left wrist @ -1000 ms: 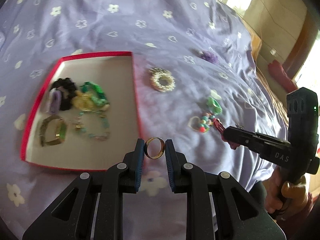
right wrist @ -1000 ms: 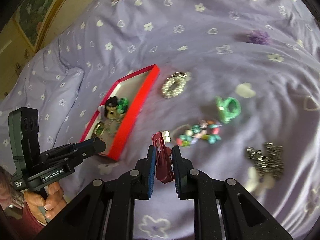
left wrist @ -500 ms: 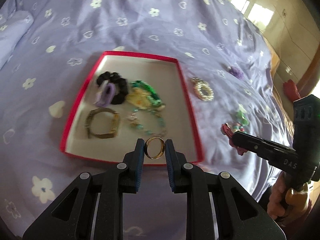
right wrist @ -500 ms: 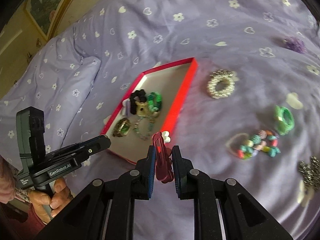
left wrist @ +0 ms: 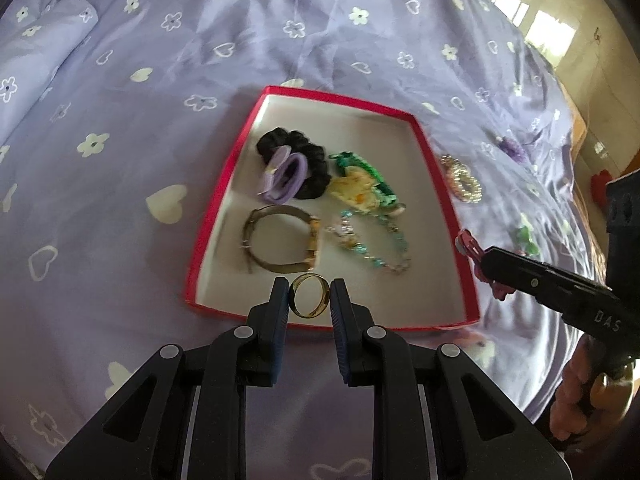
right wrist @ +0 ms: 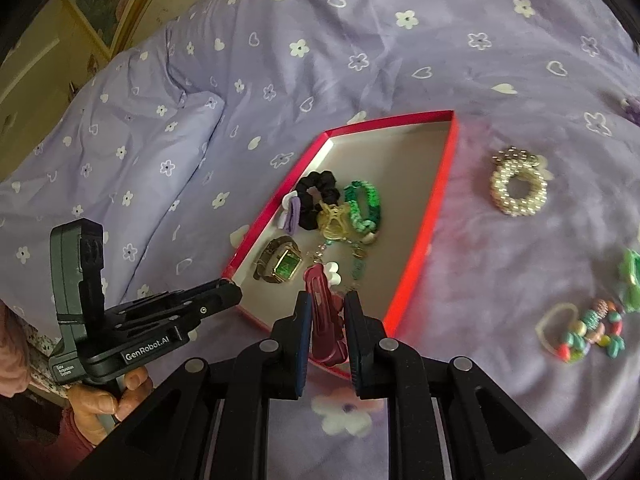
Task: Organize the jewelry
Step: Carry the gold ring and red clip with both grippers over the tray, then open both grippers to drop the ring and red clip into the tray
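A red-rimmed box point(left wrist: 434, 184) point(right wrist: 440, 184) lies on the bed and holds a black scrunchie point(left wrist: 296, 148), a watch point(left wrist: 280, 244), a green bracelet point(left wrist: 368, 172) and a bead chain point(left wrist: 380, 256). My left gripper point(left wrist: 310, 300) is shut on a gold ring point(left wrist: 310, 295) above the box's near edge. My right gripper point(right wrist: 324, 320) is shut on a dark red hair clip point(right wrist: 322, 316) over the box's near corner; the right gripper also shows at the right of the left wrist view point(left wrist: 484, 264).
On the purple flowered bedspread lie a pearl scrunchie point(right wrist: 518, 190) point(left wrist: 464, 178), a colourful bead bracelet point(right wrist: 588, 330), a green piece point(right wrist: 632, 272) and a purple piece point(left wrist: 512, 146). A pillow point(right wrist: 100, 152) lies at the left. The left gripper's body point(right wrist: 132, 320) is close beside the box.
Both grippers have moved over toward the box, each still holding its piece. The box now sits centred in both views.
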`<move>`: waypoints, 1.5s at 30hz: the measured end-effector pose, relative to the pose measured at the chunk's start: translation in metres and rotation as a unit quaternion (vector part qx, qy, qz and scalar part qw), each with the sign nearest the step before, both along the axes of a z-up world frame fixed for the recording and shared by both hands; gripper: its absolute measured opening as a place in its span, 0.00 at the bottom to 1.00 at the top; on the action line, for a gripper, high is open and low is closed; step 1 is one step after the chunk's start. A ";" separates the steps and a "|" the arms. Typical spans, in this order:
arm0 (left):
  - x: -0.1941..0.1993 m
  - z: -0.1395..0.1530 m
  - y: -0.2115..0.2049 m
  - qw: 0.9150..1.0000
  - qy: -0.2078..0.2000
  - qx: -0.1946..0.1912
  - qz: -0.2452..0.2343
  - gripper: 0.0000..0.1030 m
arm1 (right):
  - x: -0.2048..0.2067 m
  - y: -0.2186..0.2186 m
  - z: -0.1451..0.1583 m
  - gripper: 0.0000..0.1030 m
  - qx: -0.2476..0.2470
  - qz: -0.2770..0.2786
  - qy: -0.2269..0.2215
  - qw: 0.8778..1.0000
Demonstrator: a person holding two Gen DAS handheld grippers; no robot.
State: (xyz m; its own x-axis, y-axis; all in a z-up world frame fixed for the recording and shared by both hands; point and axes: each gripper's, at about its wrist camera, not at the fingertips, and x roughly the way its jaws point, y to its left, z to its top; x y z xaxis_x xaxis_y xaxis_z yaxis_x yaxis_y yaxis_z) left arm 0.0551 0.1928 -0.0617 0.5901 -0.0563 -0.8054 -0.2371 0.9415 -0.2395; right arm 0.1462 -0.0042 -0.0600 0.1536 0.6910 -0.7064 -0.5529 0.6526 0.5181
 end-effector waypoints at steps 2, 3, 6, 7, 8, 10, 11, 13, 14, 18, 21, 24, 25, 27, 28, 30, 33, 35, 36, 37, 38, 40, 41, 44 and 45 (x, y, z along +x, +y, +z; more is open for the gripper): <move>0.001 -0.003 0.005 1.000 0.004 0.001 0.004 0.18 | 0.002 0.008 -0.004 0.16 -0.005 0.005 0.001 1.000; 0.002 -0.005 0.008 1.000 0.007 0.000 0.006 0.18 | 0.002 0.010 -0.005 0.16 -0.006 0.006 0.001 1.000; 0.005 -0.008 0.015 1.000 0.013 0.003 0.010 0.18 | 0.006 0.020 -0.012 0.16 -0.014 0.012 0.004 1.000; 0.007 -0.009 0.017 1.000 0.015 0.004 0.011 0.18 | 0.007 0.022 -0.014 0.16 -0.017 0.013 0.004 1.000; 0.009 -0.011 0.019 1.000 0.019 0.005 0.012 0.18 | 0.008 0.024 -0.016 0.16 -0.021 0.013 0.004 1.000; 0.011 -0.013 0.022 1.000 0.023 0.006 0.012 0.18 | 0.010 0.029 -0.020 0.16 -0.028 0.015 0.005 0.999; 0.012 -0.015 0.024 1.000 0.026 0.007 0.012 0.18 | 0.011 0.030 -0.021 0.16 -0.031 0.016 0.005 0.999; 0.015 -0.017 0.026 0.999 0.029 0.006 0.012 0.18 | 0.013 0.034 -0.024 0.16 -0.036 0.018 0.005 0.999; 0.016 -0.019 0.026 0.999 0.032 0.005 0.011 0.18 | 0.014 0.035 -0.025 0.16 -0.039 0.019 0.004 0.999; 0.021 -0.025 0.024 0.999 0.038 0.002 0.004 0.18 | 0.018 0.042 -0.031 0.16 -0.055 0.022 0.003 0.998; 0.024 -0.030 0.023 0.999 0.046 0.003 0.000 0.18 | 0.019 0.046 -0.037 0.16 -0.066 0.023 0.003 0.998; 0.026 -0.034 0.024 0.999 0.050 0.002 0.000 0.18 | 0.019 0.048 -0.040 0.16 -0.074 0.026 -0.003 0.997; 0.027 -0.035 0.024 0.999 0.051 0.001 0.000 0.18 | 0.019 0.049 -0.039 0.16 -0.076 0.028 -0.006 0.997; 0.028 -0.036 0.024 0.999 0.052 0.000 0.000 0.18 | 0.020 0.051 -0.040 0.16 -0.078 0.030 -0.006 0.996; 0.029 -0.037 0.024 0.999 0.053 0.000 -0.001 0.18 | 0.020 0.052 -0.040 0.16 -0.081 0.032 -0.006 0.996; 0.029 -0.037 0.023 0.999 0.054 0.004 -0.001 0.18 | 0.020 0.054 -0.040 0.16 -0.086 0.037 -0.009 0.996; 0.029 -0.038 0.023 0.998 0.056 0.006 -0.002 0.18 | 0.021 0.057 -0.040 0.16 -0.090 0.043 -0.008 0.995; 0.030 -0.038 0.023 0.998 0.056 0.006 -0.001 0.18 | 0.021 0.059 -0.040 0.16 -0.093 0.049 -0.008 0.994; 0.030 -0.038 0.023 0.998 0.056 0.006 -0.001 0.18 | 0.021 0.060 -0.040 0.16 -0.096 0.053 -0.008 0.994; 0.030 -0.038 0.023 0.998 0.056 0.007 -0.001 0.18 | 0.020 0.061 -0.039 0.16 -0.098 0.057 -0.009 0.993; 0.030 -0.038 0.023 0.998 0.057 0.008 0.000 0.18 | 0.020 0.062 -0.039 0.16 -0.101 0.058 -0.009 0.993; 0.031 -0.038 0.022 0.998 0.058 0.012 0.000 0.18 | 0.021 0.064 -0.039 0.17 -0.102 0.061 -0.008 0.993; 0.032 -0.038 0.021 0.998 0.058 0.013 0.000 0.18 | 0.021 0.064 -0.039 0.17 -0.101 0.061 -0.007 0.993; 0.032 -0.038 0.021 0.998 0.059 0.015 0.000 0.18 | 0.022 0.062 -0.039 0.17 -0.100 0.060 -0.005 0.993; 0.032 -0.038 0.021 0.998 0.059 0.016 0.000 0.18 | 0.022 0.062 -0.040 0.17 -0.099 0.059 -0.004 0.993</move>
State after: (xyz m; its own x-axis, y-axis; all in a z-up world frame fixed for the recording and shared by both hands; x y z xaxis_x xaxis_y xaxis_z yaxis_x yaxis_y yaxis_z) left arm 0.0869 0.2140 -0.0998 0.4904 -0.0299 -0.8710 -0.2623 0.9480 -0.1803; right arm 0.1680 0.0577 -0.0996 0.0856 0.5518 -0.8296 -0.6356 0.6715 0.3810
